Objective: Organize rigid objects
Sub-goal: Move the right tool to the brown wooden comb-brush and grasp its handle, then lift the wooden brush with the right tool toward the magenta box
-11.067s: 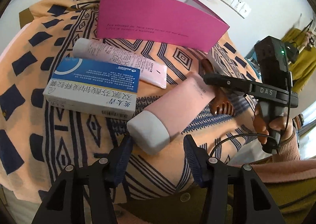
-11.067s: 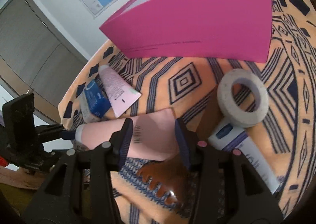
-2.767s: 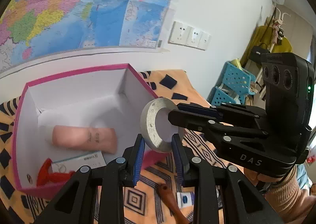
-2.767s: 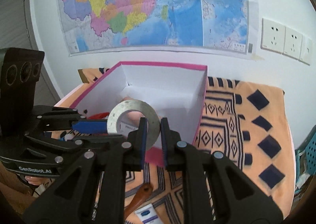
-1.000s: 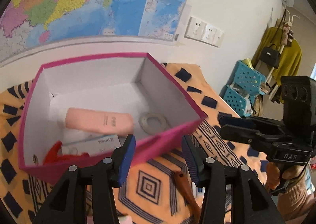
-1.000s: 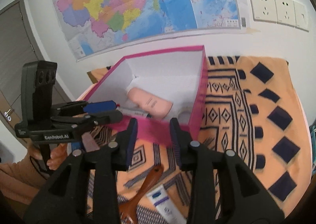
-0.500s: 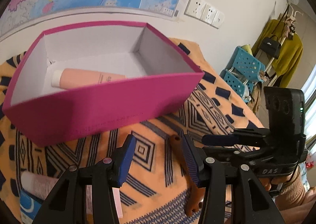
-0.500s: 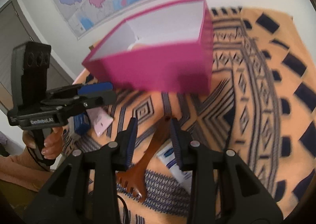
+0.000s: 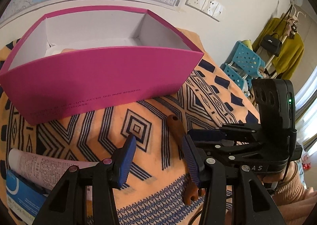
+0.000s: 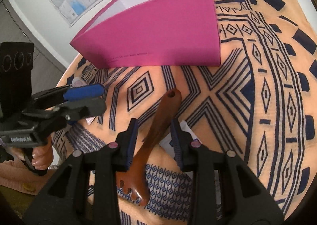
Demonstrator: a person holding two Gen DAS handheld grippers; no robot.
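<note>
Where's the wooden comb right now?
The comb lies on the patterned cloth in front of the pink box, between the open right gripper's fingers in the right wrist view, its teeth toward the camera.

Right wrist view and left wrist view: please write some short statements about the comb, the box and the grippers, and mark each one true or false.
1. The comb lies on the cloth. True.
2. The right gripper is shut on the comb. False: its jaws are open, one on each side of the handle.
3. The box is open on top. True.
4. The left gripper holds a tube. False: its open jaws hold nothing.
</note>
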